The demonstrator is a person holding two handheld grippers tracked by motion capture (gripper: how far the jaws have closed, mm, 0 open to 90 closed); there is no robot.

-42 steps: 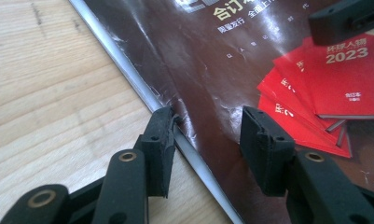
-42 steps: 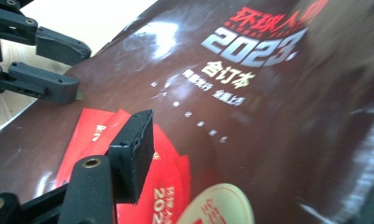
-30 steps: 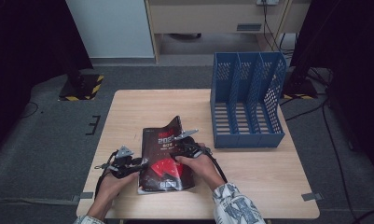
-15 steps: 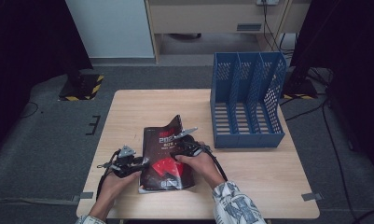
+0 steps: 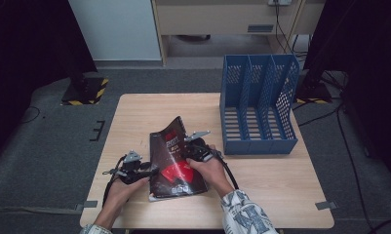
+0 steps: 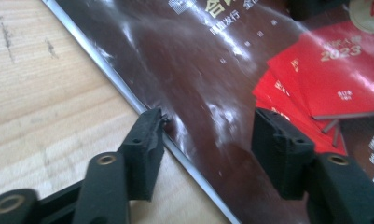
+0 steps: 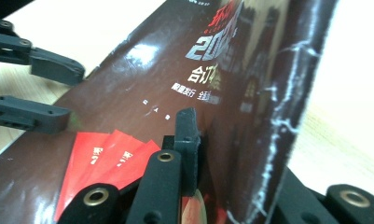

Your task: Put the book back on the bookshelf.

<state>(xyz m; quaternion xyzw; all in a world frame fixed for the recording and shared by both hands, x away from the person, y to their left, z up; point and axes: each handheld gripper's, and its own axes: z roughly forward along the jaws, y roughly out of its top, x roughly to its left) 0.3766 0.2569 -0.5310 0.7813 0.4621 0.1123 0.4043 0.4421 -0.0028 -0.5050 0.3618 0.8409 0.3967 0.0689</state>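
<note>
Right hand-held gripper (image 7: 194, 154) pinching magazine (image 7: 175, 93) cover, far jaw hidden behind it

Light wooden surface (image 5: 261, 195) with a blue perforated plastic three-slot file rack (image 5: 259, 105) at its far right; yellow-black striped thing (image 5: 88, 91) on the floor, maybe a stand's base.

Magazine (image 5: 176, 165) lies near front of worktop (image 5: 134, 112), left gripper (image 5: 151, 171) at its left edge, right gripper (image 5: 187, 152) on its right; file rack (image 5: 259, 105) stands behind-right, apart.
</note>
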